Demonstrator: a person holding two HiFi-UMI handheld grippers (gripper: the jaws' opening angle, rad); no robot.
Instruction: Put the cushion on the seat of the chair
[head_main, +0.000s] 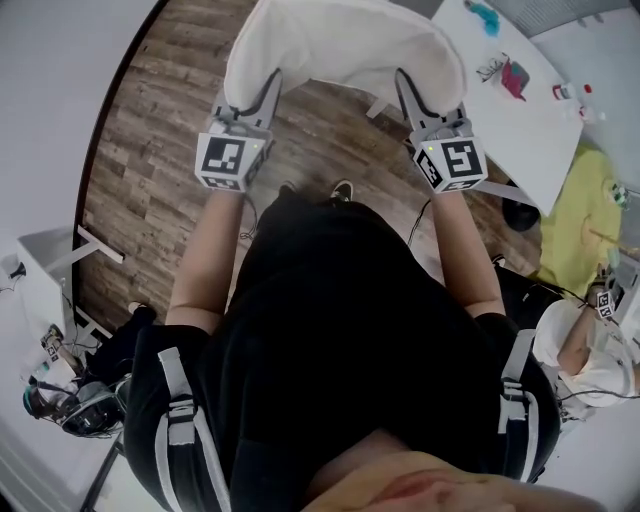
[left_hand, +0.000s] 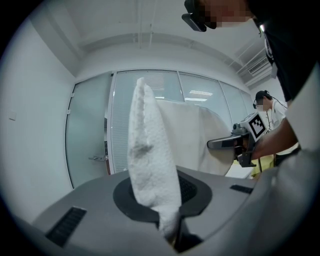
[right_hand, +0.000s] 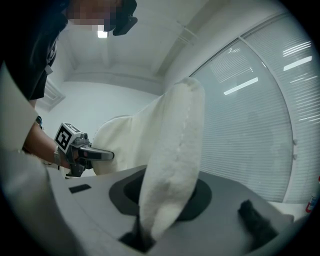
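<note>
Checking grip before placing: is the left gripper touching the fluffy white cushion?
Touching. Left gripper view shows the left gripper pinching the fluffy white cushion between its jaws.

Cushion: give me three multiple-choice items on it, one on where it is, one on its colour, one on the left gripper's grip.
1. Where is the cushion?
A. Lying on the floor
B. Held up above the floor by both grippers
C. Hanging from the right gripper alone

2. What colour is the cushion?
A. White
B. Yellow
C. Black

3. How do the left gripper's jaws stand?
A. Wide open and empty
B. Shut on the cushion's edge
C. Shut on nothing

Answers:
1 B: the head view shows each gripper at one lower corner, with wood floor below.
2 A: it is white in all three views.
3 B: the left gripper view shows the cushion's edge pinched between the jaws.
</note>
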